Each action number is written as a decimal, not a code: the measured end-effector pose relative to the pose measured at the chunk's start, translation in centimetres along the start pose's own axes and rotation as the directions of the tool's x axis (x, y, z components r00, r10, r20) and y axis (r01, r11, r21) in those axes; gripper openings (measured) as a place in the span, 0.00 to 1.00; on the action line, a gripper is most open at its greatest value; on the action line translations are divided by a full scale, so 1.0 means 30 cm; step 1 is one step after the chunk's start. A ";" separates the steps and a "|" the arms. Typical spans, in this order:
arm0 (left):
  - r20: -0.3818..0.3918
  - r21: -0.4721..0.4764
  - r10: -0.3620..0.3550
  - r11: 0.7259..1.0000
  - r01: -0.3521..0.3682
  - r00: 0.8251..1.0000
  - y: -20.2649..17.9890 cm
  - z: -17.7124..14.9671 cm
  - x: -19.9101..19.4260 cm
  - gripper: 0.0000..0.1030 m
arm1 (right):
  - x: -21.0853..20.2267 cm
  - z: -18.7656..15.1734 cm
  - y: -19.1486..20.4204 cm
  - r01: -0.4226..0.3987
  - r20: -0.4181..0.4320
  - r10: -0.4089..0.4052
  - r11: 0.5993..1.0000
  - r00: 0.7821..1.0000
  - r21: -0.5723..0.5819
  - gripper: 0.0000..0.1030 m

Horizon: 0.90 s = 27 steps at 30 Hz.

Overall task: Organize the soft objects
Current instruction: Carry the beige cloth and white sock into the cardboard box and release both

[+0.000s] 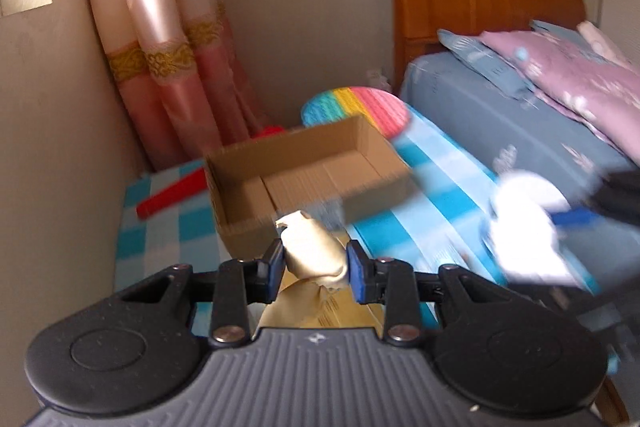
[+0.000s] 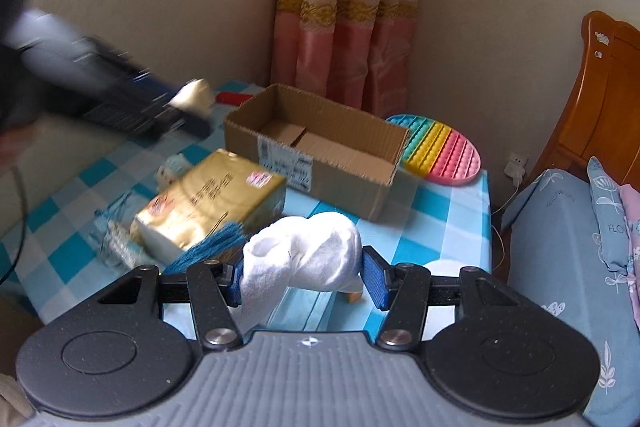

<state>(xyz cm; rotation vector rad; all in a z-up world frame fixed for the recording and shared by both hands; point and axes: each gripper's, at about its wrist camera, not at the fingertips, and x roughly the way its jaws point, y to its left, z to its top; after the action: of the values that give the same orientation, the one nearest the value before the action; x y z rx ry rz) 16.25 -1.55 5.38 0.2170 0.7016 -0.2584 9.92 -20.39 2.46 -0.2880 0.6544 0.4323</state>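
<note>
My left gripper (image 1: 316,261) is shut on a corner of the gold tissue pack's (image 1: 316,251) wrapper and holds it above the table, just in front of the open cardboard box (image 1: 304,179). My right gripper (image 2: 306,277) is shut on a white sock (image 2: 308,255) above the checkered tablecloth (image 2: 440,223). In the right wrist view the tissue pack (image 2: 208,203) hangs tilted from the blurred left gripper (image 2: 188,99), left of the empty box (image 2: 320,151). In the left wrist view the white sock (image 1: 524,223) shows blurred at the right.
A rainbow pop-it mat (image 2: 440,151) lies behind the box. A red stick (image 1: 172,193) lies left of the box. A small plush (image 2: 172,167), a blue tassel (image 2: 212,247) and a clear wrapper (image 2: 112,235) lie on the table. A bed (image 1: 520,115) and curtain (image 2: 344,27) border it.
</note>
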 end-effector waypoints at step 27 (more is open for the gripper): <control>0.051 -0.206 0.127 0.972 -0.114 0.991 0.173 0.055 0.069 0.98 | 0.059 0.084 -0.084 -0.009 0.034 0.006 0.996 0.999 0.093 0.59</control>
<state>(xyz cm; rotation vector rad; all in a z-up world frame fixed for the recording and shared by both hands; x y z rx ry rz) 20.35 2.56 5.80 0.0555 0.6439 -0.0763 13.67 -21.09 3.55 -0.1897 0.6409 0.4118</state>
